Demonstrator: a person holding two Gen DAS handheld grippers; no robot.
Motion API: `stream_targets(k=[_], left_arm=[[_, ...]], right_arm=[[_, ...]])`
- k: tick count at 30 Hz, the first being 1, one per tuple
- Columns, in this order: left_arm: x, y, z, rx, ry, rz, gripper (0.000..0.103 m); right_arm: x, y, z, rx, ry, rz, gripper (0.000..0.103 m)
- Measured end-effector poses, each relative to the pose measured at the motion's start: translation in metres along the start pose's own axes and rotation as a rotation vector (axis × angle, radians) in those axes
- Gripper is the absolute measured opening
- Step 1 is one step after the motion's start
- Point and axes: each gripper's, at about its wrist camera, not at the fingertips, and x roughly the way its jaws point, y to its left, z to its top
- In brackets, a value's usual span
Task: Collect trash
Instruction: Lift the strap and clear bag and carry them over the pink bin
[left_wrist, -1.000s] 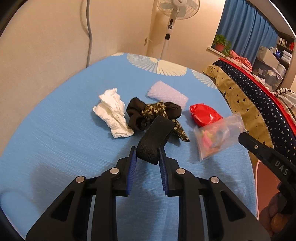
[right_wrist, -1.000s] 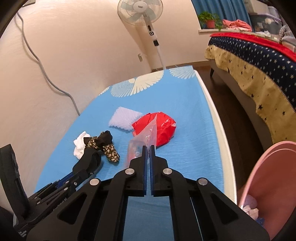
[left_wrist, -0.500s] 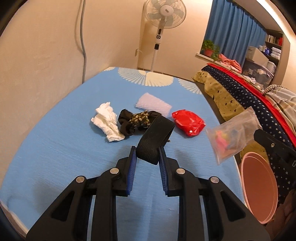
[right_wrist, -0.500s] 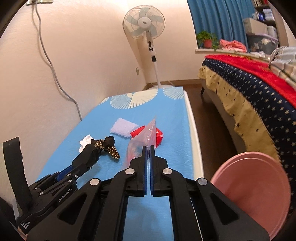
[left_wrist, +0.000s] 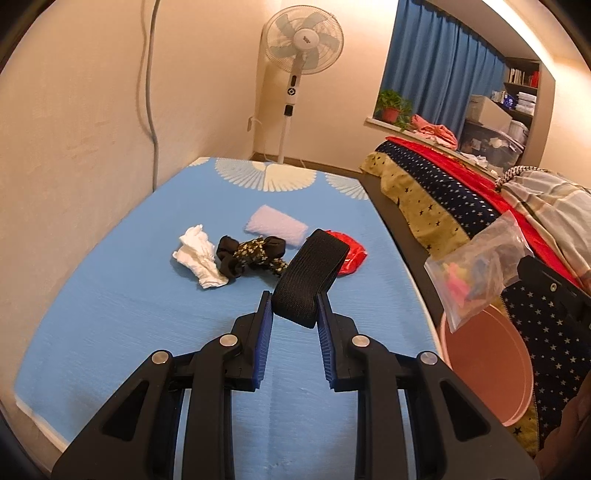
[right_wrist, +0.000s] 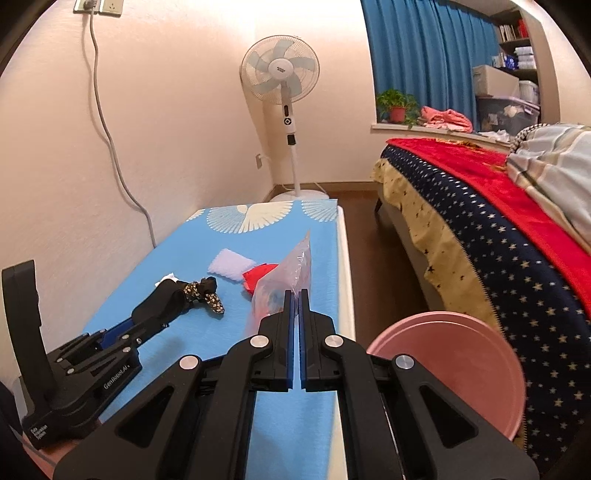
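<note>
My left gripper is shut on a black elastic band and holds it above the blue table. My right gripper is shut on a clear plastic bag with colourful bits inside; the bag also shows in the left wrist view, hanging over the pink bin. The pink bin stands on the floor right of the table. On the table lie a white crumpled tissue, a black patterned cloth, a white bubble-wrap piece and a red wrapper.
A bed with a starred blanket runs along the right, beyond a narrow strip of floor. A standing fan is at the far wall. The wall and a hanging cable border the table's left side.
Both grippers have risen and pulled back from the table. The right gripper carried the plastic bag to the right, from above the table to over the pink bin.
</note>
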Motion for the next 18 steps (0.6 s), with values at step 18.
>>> stream_targets(k=[18], left_arm=[[-0.013,-0.034,-0.004,0.074,-0.02,-0.069,0.024]], right_arm=[[-0.04,-0.026,0.002,0.004,-0.035,-0.1,0.002]])
